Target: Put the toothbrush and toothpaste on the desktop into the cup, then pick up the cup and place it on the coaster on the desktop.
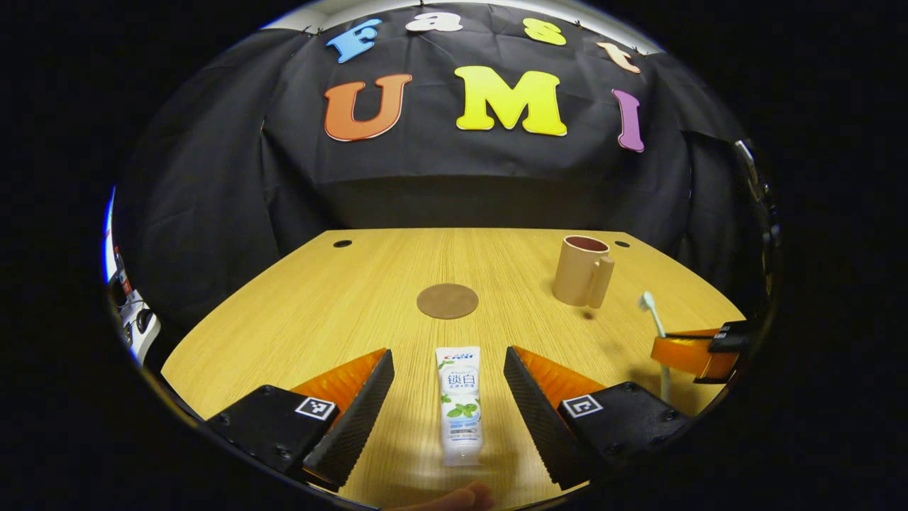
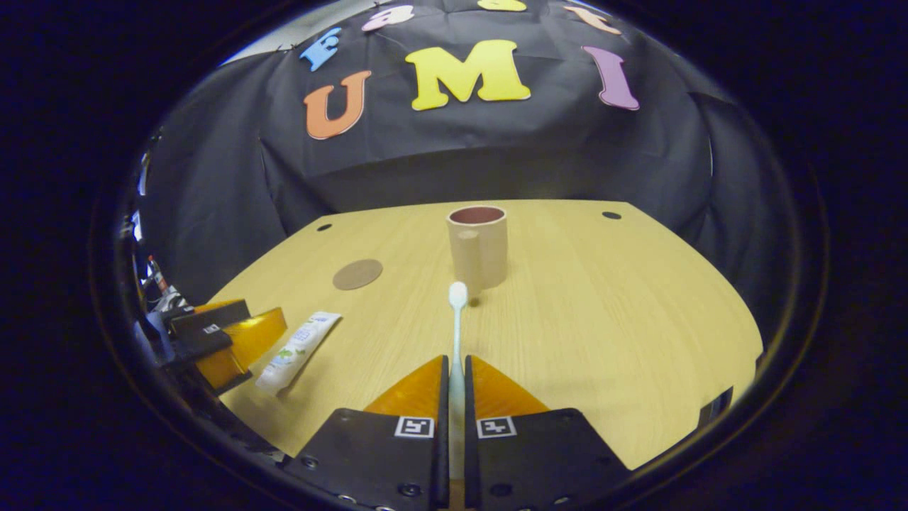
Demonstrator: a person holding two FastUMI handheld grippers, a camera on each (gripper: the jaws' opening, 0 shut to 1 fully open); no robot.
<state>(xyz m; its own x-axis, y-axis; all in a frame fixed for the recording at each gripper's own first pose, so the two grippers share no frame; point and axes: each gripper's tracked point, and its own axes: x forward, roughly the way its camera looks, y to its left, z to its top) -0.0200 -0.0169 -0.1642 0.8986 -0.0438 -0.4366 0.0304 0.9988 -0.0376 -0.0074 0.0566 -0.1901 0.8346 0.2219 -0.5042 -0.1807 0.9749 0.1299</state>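
Cup [image 2: 477, 245] stands upright, centre of the right gripper view, mouth open, just beyond the brush head. Coaster [image 2: 357, 274] lies left of it, well apart. Toothpaste [image 1: 459, 404] lies flat at bottom centre of the left gripper view, long axis running between the left gripper's [image 1: 448, 380] spread jaws, untouched. The right gripper [image 2: 456, 369] pinches the toothbrush [image 2: 457, 326], head pointing toward the cup, so it looks nearer to loading.

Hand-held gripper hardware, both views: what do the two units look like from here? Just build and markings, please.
Each hand-held gripper, left and right, has two wedge-shaped fingers on matte black blocks fastened with small screws. Every block carries a square black-and-white fiducial tag. The left unit's finger faces are ribbed with fine ridges. No cables or sleeves are visible.
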